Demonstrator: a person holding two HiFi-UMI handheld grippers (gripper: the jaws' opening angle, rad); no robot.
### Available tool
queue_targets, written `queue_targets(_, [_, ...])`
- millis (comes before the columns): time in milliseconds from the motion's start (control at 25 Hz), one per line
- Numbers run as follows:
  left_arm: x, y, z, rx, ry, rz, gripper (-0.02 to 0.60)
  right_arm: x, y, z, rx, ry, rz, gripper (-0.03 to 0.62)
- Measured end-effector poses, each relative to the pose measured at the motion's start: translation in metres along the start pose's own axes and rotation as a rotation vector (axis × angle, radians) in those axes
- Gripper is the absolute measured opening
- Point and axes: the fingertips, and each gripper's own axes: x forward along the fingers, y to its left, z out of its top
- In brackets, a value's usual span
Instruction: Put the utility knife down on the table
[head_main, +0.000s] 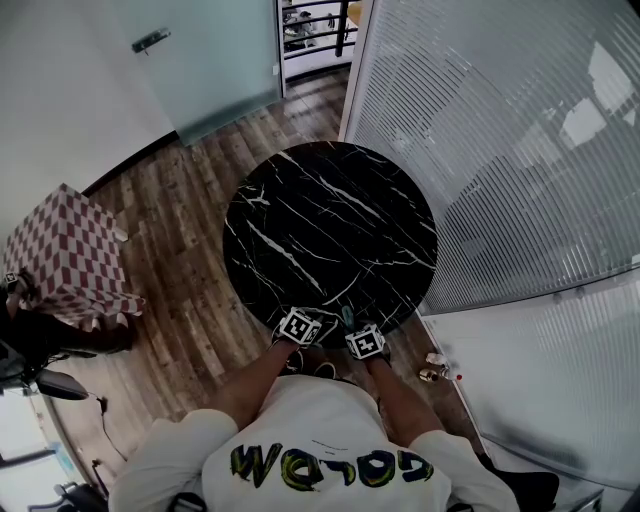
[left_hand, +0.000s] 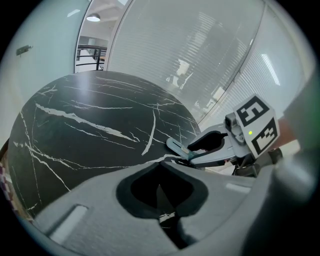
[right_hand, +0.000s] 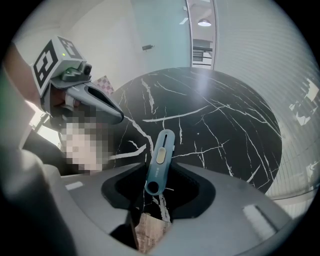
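Task looks all but done: the utility knife (right_hand: 160, 161) lies on the black tabletop (right_hand: 225, 115), its butt at the near edge, and no pad appears to press it. The right claw (right_hand: 165, 175) stands wide apart, straddling the knife's near end, so only backing off seems left. The left claw (left_hand: 160, 170), just to the left, is closed and empty.

The table (head_main: 330, 230) stands on the floor (head_main: 190, 200). A glazed partition (head_main: 500, 150) is to its right, a door (head_main: 190, 60) behind it, and a box (head_main: 70, 260) well apart on its left. The utility knife (right_hand: 161, 160) lies on the table's near edge, with its butt between the jaws of the right gripper (right_hand: 160, 197). The left gripper (left_hand: 160, 192) is just beside it, to the left, over the same edge.
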Motion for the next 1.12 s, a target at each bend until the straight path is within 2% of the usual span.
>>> queue_targets(480, [-0.012,-0.009,0.004,0.001,-0.061,-0.013,0.000,-0.028,0.003,0.018,-0.003,-0.103,-0.004,0.164])
queue_targets(760, [-0.032,-0.040,0.030,0.009,-0.164,-0.082,0.000,-0.058,0.015,0.047,0.016,-0.239,0.019,0.161])
queue_targets(880, [-0.054,-0.055,0.049,-0.005,-0.244,-0.118,0.000,-0.080,0.025,0.062,0.009,-0.309,0.031,0.156])
queue_targets(1120, [-0.100,-0.075,0.074,0.036,-0.379,-0.120,0.000,-0.128,0.039,0.089,0.069,-0.474,0.047,0.140])
